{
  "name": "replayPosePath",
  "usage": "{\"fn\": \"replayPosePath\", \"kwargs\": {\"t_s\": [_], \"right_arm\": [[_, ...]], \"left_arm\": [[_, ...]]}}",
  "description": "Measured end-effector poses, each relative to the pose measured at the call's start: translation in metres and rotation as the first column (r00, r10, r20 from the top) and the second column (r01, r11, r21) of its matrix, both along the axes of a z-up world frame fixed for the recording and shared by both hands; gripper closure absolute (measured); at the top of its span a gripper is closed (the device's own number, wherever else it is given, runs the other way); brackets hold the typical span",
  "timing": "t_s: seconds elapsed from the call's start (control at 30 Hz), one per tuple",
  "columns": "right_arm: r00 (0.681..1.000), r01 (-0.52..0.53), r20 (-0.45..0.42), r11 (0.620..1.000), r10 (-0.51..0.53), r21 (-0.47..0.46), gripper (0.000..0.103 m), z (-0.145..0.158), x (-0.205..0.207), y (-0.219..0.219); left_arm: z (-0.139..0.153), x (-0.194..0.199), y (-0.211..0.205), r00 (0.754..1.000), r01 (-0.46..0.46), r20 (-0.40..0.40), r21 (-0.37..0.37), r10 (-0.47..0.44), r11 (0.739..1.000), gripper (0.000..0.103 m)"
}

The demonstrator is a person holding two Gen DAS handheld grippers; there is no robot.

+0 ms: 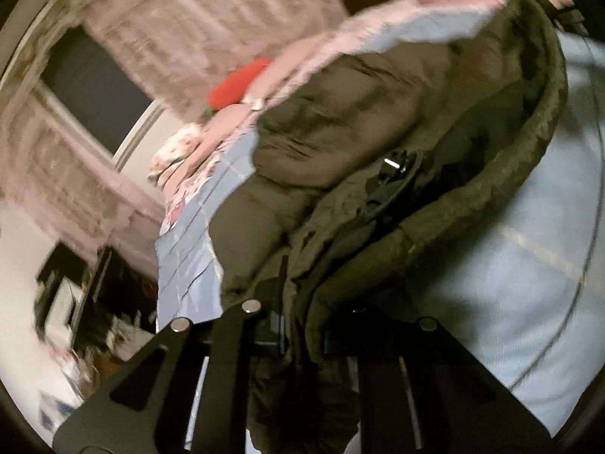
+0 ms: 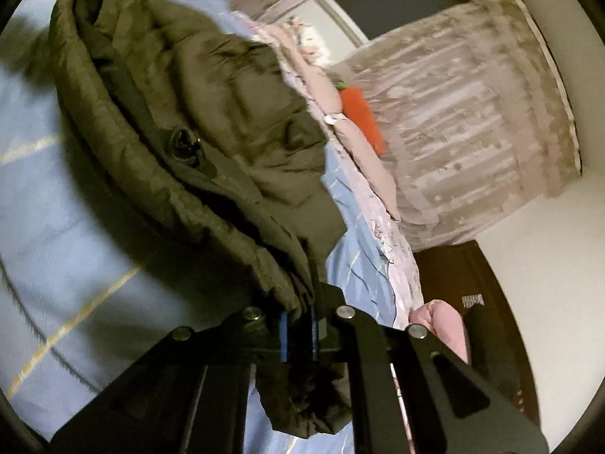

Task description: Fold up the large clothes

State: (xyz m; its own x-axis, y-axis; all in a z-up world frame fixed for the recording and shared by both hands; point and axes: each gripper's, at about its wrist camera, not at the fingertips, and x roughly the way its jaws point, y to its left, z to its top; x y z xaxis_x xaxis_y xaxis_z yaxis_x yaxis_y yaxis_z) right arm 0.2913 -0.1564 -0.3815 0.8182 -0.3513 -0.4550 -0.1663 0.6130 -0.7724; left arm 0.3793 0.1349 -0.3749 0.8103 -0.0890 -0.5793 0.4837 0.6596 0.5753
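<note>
A bedroom shows in both views, tilted and blurry, with a bed under a light blue sheet (image 2: pixel 56 196) that has thin yellow lines across it.

On the bed lies a big olive-green puffy jacket (image 1: pixel 340 121). Part of it is lifted up off the sheet. Its thick rolled edge (image 1: pixel 491 196) curves across the left wrist view, and a dark buckle or snap (image 2: pixel 183 143) sits on the darker inside part. What that small piece is cannot be told for sure.

The left hand-held gripper (image 1: pixel 287 340) is closed tight on the edge of the jacket, and cloth bunches up between its black fingers. The right hand-held gripper (image 2: pixel 298 336) is clamped on another bit of the jacket's edge, and green cloth hangs down below it. The fingertips of both are mostly hidden by the cloth.

Past the jacket, a pink blanket (image 2: pixel 363 151) lies along the far side of the bed. A red-orange soft toy (image 2: pixel 363 117), like a carrot, rests on it. Behind are pale lacy curtains (image 2: pixel 472 113) and a dark window (image 2: pixel 401 0). In the left wrist view the lower left corner holds dark clutter too smeared to name. The bottom of the jacket is cut off by the edge of each view.
</note>
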Motion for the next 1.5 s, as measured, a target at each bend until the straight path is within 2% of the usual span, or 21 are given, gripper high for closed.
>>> {"fn": "replayPosePath", "kwargs": {"t_s": [0.17, 0.33, 0.43, 0.53, 0.7, 0.87, 0.93, 0.97, 1.0, 1.03, 1.07, 1.1, 1.13, 1.17, 1.2, 1.23, 1.3, 1.33, 1.37, 1.43, 1.5], "right_arm": [[0.998, -0.006, 0.069, 1.0, 0.004, 0.024, 0.095, 0.03, 0.027, -0.008], [0.99, -0.007, 0.138, 0.999, 0.002, 0.032, 0.095, 0.047, 0.071, -0.018], [0.984, 0.003, 0.176, 0.999, -0.012, 0.052, 0.095, 0.053, 0.109, -0.028], [0.978, 0.014, 0.207, 0.996, -0.031, 0.083, 0.094, 0.055, 0.159, -0.039], [0.972, 0.058, 0.222, 0.995, -0.073, 0.075, 0.094, 0.042, 0.256, -0.06], [0.977, 0.148, 0.135, 0.98, -0.165, 0.13, 0.093, 0.013, 0.344, -0.092], [0.979, 0.157, 0.113, 0.982, -0.168, 0.101, 0.08, -0.009, 0.366, -0.094], [0.977, 0.173, 0.113, 0.98, -0.184, 0.097, 0.069, -0.02, 0.377, -0.097], [0.974, 0.187, 0.112, 0.976, -0.199, 0.111, 0.052, -0.024, 0.383, -0.101], [0.962, 0.225, 0.121, 0.96, -0.246, 0.164, 0.041, -0.026, 0.392, -0.11], [0.95, 0.253, 0.133, 0.945, -0.283, 0.207, 0.017, -0.024, 0.397, -0.117], [0.921, 0.304, 0.155, 0.907, -0.359, 0.293, 0.001, -0.021, 0.401, -0.131], [0.899, 0.332, 0.135, 0.85, -0.416, 0.409, 0.001, -0.02, 0.404, -0.15], [0.9, 0.333, 0.098, 0.814, -0.425, 0.476, 0.001, -0.022, 0.405, -0.159], [0.904, 0.335, 0.032, 0.753, -0.426, 0.566, 0.001, -0.027, 0.406, -0.173], [0.907, 0.338, -0.008, 0.715, -0.422, 0.611, 0.001, -0.03, 0.406, -0.182], [0.909, 0.349, -0.054, 0.685, -0.412, 0.64, 0.001, -0.028, 0.405, -0.19], [0.907, 0.357, -0.064, 0.681, -0.416, 0.639, 0.001, -0.022, 0.402, -0.188], [0.906, 0.352, -0.051, 0.678, -0.421, 0.646, 0.001, -0.013, 0.398, -0.187], [0.893, 0.255, 0.082, 0.648, -0.442, 0.717, 0.001, 0.022, 0.367, -0.162], [0.883, 0.166, 0.158, 0.609, -0.443, 0.776, 0.001, 0.049, 0.352, -0.135]], "left_arm": [[0.024, 0.031, -0.009, 0.997, -0.029, 0.073, 0.0, 0.029, 1.0, 0.089], [0.046, 0.089, -0.015, 0.99, -0.1, 0.089, -0.067, 0.106, 0.993, 0.085], [0.05, 0.126, -0.021, 0.986, -0.126, 0.103, -0.071, 0.133, 0.99, 0.082], [0.042, 0.175, -0.034, 0.981, -0.148, 0.124, -0.034, 0.151, 0.988, 0.08], [0.022, 0.267, -0.046, 0.97, -0.205, 0.133, -0.015, 0.205, 0.979, 0.076], [-0.014, 0.351, -0.053, 0.962, -0.256, 0.102, 0.026, 0.252, 0.966, 0.074], [-0.031, 0.37, -0.054, 0.96, -0.265, 0.105, 0.052, 0.259, 0.963, 0.071], [-0.04, 0.379, -0.052, 0.957, -0.276, 0.107, 0.046, 0.27, 0.96, 0.064], [-0.044, 0.384, -0.049, 0.949, -0.298, 0.116, 0.03, 0.292, 0.954, 0.057], [-0.046, 0.389, -0.044, 0.936, -0.329, 0.133, 0.005, 0.325, 0.944, 0.037], [-0.047, 0.393, -0.035, 0.912, -0.377, 0.155, -0.047, 0.379, 0.925, 0.019], [-0.047, 0.395, -0.023, 0.886, -0.42, 0.162, -0.113, 0.434, 0.9, 0.012], [-0.049, 0.397, -0.016, 0.873, -0.443, 0.153, -0.152, 0.464, 0.884, 0.002], [-0.051, 0.4, -0.006, 0.864, -0.462, 0.119, -0.195, 0.488, 0.865, 0.002], [-0.053, 0.402, -0.001, 0.868, -0.464, 0.086, -0.214, 0.49, 0.86, 0.002], [-0.053, 0.401, -0.001, 0.871, -0.462, 0.072, -0.219, 0.487, 0.859, 0.002], [-0.048, 0.398, -0.003, 0.871, -0.459, 0.091, -0.195, 0.482, 0.867, 0.002], [-0.041, 0.393, -0.005, 0.862, -0.47, 0.115, -0.182, 0.493, 0.864, 0.002], [-0.026, 0.381, -0.009, 0.842, -0.48, 0.164, -0.208, 0.514, 0.852, 0.002], [0.006, 0.366, -0.014, 0.837, -0.448, 0.174, -0.324, 0.519, 0.833, 0.002], [0.034, 0.357, -0.028, 0.839, -0.462, 0.063, -0.443, 0.54, 0.769, 0.002]]}}
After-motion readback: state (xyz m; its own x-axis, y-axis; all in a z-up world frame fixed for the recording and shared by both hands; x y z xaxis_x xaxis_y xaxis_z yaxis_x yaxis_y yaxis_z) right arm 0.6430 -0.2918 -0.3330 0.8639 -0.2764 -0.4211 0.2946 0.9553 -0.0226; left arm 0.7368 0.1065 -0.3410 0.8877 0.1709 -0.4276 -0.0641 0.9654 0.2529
